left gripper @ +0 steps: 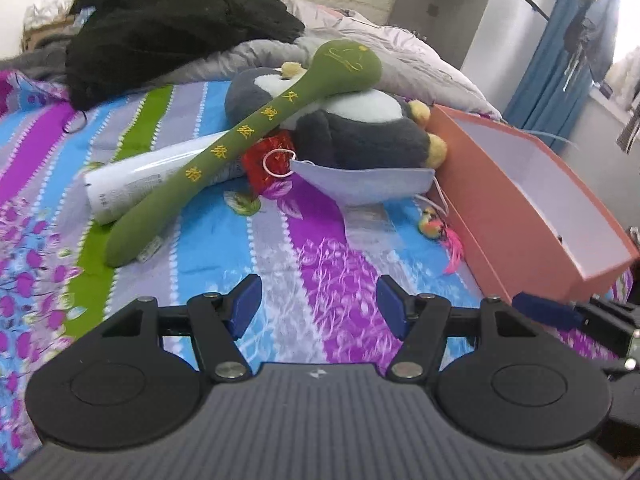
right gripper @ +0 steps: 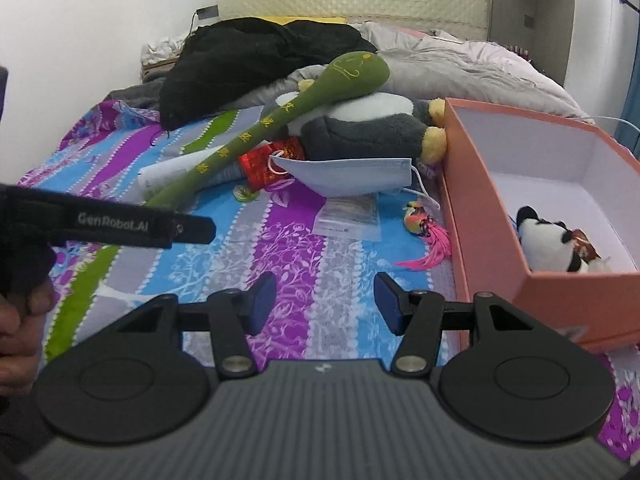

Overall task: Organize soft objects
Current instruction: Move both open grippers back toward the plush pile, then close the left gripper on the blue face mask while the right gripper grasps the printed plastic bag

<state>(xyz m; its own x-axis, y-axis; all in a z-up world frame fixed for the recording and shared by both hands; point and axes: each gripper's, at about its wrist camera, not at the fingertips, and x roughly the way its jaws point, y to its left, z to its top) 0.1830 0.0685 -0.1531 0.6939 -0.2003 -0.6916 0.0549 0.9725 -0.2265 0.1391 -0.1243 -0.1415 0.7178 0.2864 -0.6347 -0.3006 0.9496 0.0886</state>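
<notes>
Soft toys [right gripper: 360,128] lie on the bed [right gripper: 288,240] beside a pink box [right gripper: 560,284]; left tool [left gripper: 319,304] and right tool [right gripper: 326,300] both hover open, holding nothing.

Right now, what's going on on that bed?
Someone is sorting soft things into the pink box. Both the left gripper and right gripper hang open and empty over the bedspread. A small panda plush is already in the box; the green plush stick, penguin plush and face mask lie outside it.
</notes>
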